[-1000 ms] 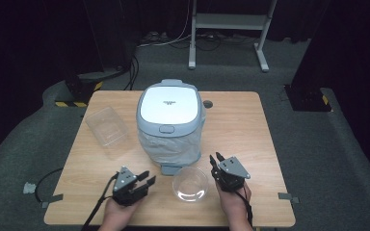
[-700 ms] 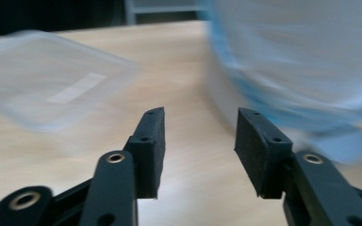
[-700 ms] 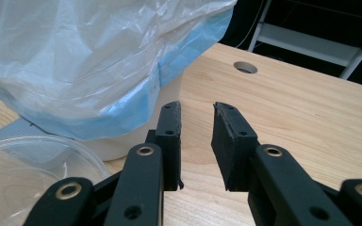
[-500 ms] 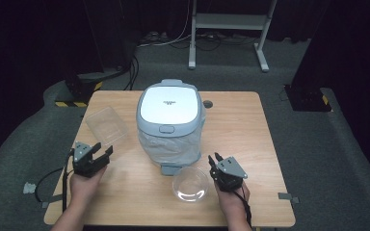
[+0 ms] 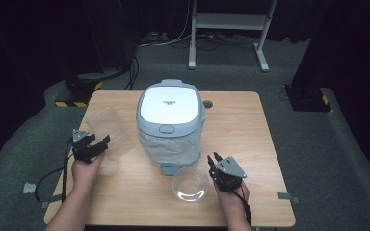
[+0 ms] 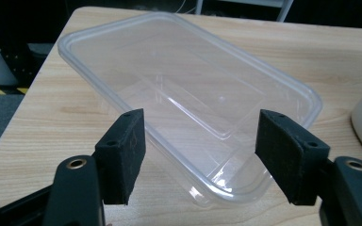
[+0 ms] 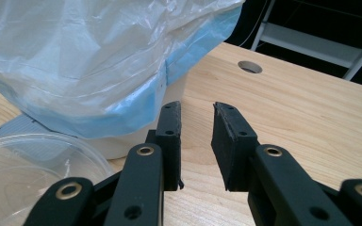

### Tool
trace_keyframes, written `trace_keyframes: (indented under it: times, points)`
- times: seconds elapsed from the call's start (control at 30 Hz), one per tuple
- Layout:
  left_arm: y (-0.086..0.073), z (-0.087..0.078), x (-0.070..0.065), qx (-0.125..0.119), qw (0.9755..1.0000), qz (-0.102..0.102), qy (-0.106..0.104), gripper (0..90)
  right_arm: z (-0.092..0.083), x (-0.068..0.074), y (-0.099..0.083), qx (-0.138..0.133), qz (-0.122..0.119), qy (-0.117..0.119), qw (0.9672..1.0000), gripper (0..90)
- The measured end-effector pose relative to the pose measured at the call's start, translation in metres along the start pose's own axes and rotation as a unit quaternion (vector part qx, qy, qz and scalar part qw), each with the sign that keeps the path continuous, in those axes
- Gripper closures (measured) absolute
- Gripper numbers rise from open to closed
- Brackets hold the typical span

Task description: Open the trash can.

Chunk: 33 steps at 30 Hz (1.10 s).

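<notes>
My left gripper [image 6: 200, 155] has its jaws spread wide; they have just been opening, and nothing is pinched between them. Its pads [image 6: 125, 150] stand on either side of the near end of a clear rectangular container [image 6: 188, 99] without pressing on it. That container lies flat on the wooden table [image 5: 250, 125] near the left edge, its long side running away from me. From above I see the left gripper [image 5: 98, 144] sitting just at the container's [image 5: 107, 126] near corner, my left hand [image 5: 85, 168] behind it.

My right gripper [image 7: 195, 136] keeps a narrow gap between its jaws, with only bare table showing through. Just to its left sits a clear round bowl [image 7: 28, 174], apart from the jaws. Ahead of it rises a white bin [image 7: 136, 141] lined with a plastic bag [image 7: 85, 61] that drapes over its side. In the high view the right gripper [image 5: 216, 159] rests beside the bowl [image 5: 190, 184], in front of the closed bin [image 5: 169, 108] at the table's middle.
</notes>
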State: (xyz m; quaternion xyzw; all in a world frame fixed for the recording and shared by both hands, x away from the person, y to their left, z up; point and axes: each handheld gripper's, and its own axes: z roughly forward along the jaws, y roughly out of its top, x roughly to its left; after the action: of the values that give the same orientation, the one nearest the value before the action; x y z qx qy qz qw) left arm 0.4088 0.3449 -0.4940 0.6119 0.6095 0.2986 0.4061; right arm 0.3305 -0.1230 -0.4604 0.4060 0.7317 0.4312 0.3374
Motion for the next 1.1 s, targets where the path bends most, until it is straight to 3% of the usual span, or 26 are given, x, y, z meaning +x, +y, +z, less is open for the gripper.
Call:
trace_keyframes:
  times: [0.2, 0.3, 0.37, 0.43, 0.6, 0.63, 0.77, 0.9, 1.1]
  points:
    - [-0.001, 0.001, 0.004, -0.001, 0.9999, -0.01, -0.007, 34.1, 0.0, 0.002, 0.0, 0.0, -0.003, 0.001, 1.0, 72.6]
    - [-0.002, 0.001, 0.012, -0.003, 0.9995, -0.03, -0.012, 34.5, 0.001, 0.003, 0.0, 0.001, -0.004, 0.002, 1.0, 72.6]
    - [-0.003, 0.002, 0.017, -0.004, 0.999, -0.04, -0.019, 34.7, 0.001, 0.004, 0.0, 0.002, -0.006, 0.002, 1.0, 72.6]
    - [-0.003, 0.002, 0.02, -0.002, 0.998, -0.049, -0.041, 37.8, 0.002, 0.004, 0.0, 0.003, -0.006, 0.002, 1.0, 72.6]
    - [-0.005, -0.002, 0.013, 0.006, 0.9964, -0.029, -0.079, 41.6, 0.003, 0.006, 0.0, 0.005, -0.008, 0.003, 0.9999, 72.5]
    - [-0.005, -0.002, 0.013, 0.006, 0.9964, -0.029, -0.079, 42.0, 0.003, 0.006, 0.0, 0.005, -0.008, 0.003, 0.9999, 72.5]
    - [-0.012, -0.008, 0.0, 0.014, 0.9946, -0.006, -0.103, 43.5, 0.003, 0.008, 0.0, 0.004, -0.012, 0.004, 0.9999, 72.5]
    - [-0.021, -0.016, -0.017, 0.022, 0.9912, 0.022, -0.128, 47.5, 0.002, 0.009, 0.001, 0.003, -0.012, 0.005, 0.9999, 72.4]
    - [-0.028, -0.023, -0.024, 0.018, 0.9901, 0.025, -0.137, 50.4, 0.002, 0.009, 0.002, 0.0, -0.013, 0.005, 0.9999, 72.5]
